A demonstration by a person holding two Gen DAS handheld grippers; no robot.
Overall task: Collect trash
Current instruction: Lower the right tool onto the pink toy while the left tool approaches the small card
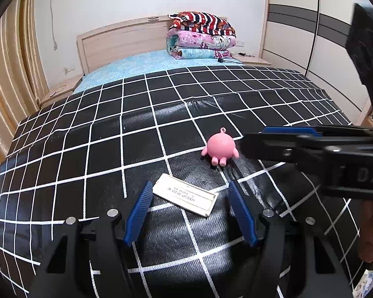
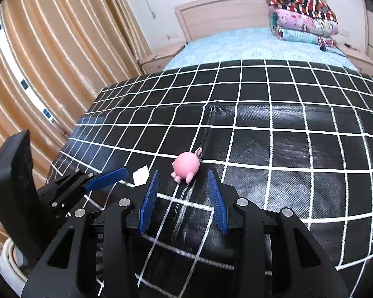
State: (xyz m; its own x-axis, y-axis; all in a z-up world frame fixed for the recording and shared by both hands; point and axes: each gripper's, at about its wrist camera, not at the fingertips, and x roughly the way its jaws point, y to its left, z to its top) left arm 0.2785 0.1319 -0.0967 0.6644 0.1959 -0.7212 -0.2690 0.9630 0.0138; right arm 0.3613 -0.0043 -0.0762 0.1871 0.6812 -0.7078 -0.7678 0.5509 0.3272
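Observation:
A flat white paper tag with printed text (image 1: 185, 195) lies on the black grid-patterned cover (image 1: 87, 124) of the bed. My left gripper (image 1: 190, 193) is open, its blue pads on either side of the tag. A pink toy pig with a loop (image 1: 221, 147) lies just beyond it. My right gripper (image 2: 183, 177) is open, with the pig (image 2: 186, 166) just ahead of its fingertips. In the right wrist view the tag (image 2: 141, 175) shows partly behind the left gripper's blue finger (image 2: 107, 177). In the left wrist view the right gripper (image 1: 286, 139) reaches in from the right.
Folded quilts (image 1: 201, 36) are stacked at the wooden headboard (image 1: 121, 39) on a light blue sheet. Tan curtains (image 2: 49, 62) hang on the left, a wardrobe (image 1: 298, 32) stands on the right. A white round container (image 2: 8, 260) sits low at the bed's near left.

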